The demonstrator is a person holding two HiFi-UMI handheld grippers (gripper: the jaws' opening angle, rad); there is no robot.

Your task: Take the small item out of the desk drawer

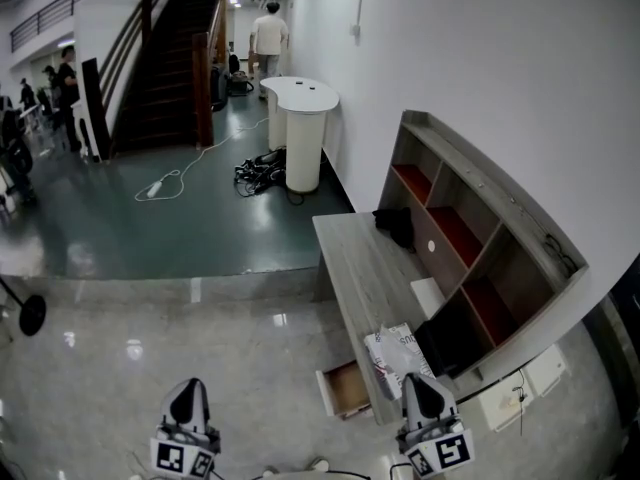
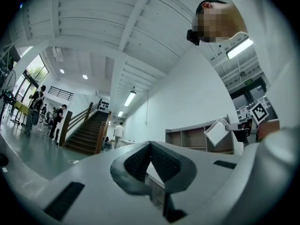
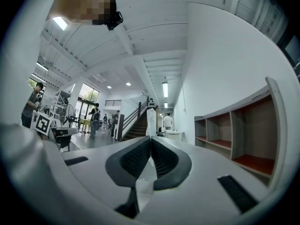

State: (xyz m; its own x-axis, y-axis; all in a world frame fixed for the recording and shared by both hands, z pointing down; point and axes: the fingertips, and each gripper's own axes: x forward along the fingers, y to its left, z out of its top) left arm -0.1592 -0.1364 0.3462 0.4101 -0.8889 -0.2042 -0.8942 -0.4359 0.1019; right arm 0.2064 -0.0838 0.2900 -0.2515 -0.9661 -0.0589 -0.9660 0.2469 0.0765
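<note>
1. Grey ridged pads of the left gripper meet at their tips, closed with nothing between them. The gripper points forward and upward.
2. Beyond those jaws and to their left, a dark staircase rises from a dark floor. A white cable lies on that floor.
3. Far ahead, between the two pairs of jaws, a person in a pale top stands with back turned, near a white round table.
4. Just left of the right jaws and below them, the desk drawer stands open from the wooden desk. Its brown inside shows, but nothing in it can be made out.
5. A printed white bag lies at the desk's near end, right against the right jaw tips in the head view.
6. The right gripper is closed on a small flat white item, which is out of the drawer. It is seen edge-on and sticks up past the jaw tips. Whether it is that printed bag I cannot tell.
7. Right of the right jaws, a shelf unit with red-floored compartments stands against the white wall. A black bundle lies on the desk before it.
</note>
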